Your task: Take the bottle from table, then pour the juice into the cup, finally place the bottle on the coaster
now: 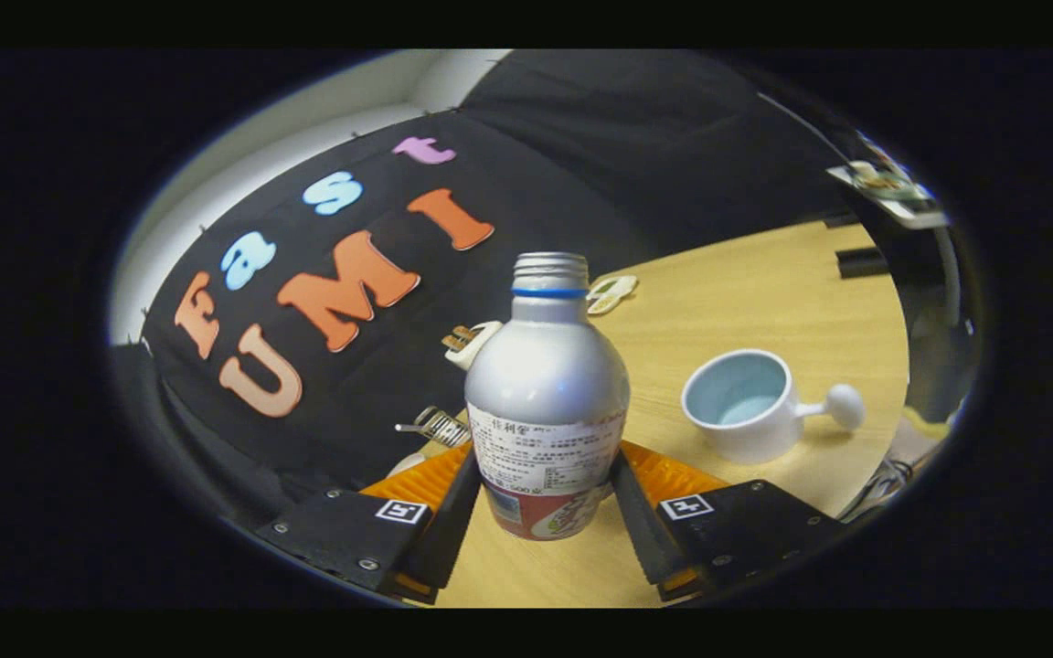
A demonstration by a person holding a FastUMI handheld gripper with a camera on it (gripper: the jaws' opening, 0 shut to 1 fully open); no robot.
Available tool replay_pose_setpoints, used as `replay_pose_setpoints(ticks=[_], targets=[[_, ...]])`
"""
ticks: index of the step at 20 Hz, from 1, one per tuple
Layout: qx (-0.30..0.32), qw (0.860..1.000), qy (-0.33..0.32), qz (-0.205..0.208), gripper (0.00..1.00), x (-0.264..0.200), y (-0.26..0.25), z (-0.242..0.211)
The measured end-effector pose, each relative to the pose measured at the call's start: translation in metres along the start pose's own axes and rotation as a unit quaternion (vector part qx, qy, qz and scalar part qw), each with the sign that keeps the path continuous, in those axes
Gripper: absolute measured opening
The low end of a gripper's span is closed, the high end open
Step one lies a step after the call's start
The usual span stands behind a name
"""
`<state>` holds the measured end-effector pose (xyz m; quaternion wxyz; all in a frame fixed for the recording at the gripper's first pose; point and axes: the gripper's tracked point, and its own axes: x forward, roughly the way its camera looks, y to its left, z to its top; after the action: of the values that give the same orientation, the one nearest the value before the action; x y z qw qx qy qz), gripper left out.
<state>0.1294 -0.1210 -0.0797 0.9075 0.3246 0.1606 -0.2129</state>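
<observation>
On the wooden table (764, 274), going left to right: the gripper (545, 512) has both fingers pressed against the lower sides of the silver bottle (547, 384), which stands upright between them with its cap off. An orange ribbed mat (673, 477) shows behind the bottle's base (probably the coaster). To the right, well apart, sits the white cup (746, 407), which looks empty. The grasp seems made; whether the bottle is lifted is unclear. Pouring and placing remain.
</observation>
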Motion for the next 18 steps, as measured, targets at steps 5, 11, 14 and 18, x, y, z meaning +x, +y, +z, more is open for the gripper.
replay_pose_setpoints(ticks=[5,11,14,18], targets=[[-0.152,0.987,-0.039,-0.017,0.77,0.008,-0.003,0.016],[-0.285,0.957,-0.045,-0.022,0.77,0.037,0.008,-0.002],[-0.317,0.948,-0.036,-0.008,0.77,0.054,0.017,-0.02],[-0.363,0.931,-0.028,-0.012,0.77,0.075,0.016,-0.033]])
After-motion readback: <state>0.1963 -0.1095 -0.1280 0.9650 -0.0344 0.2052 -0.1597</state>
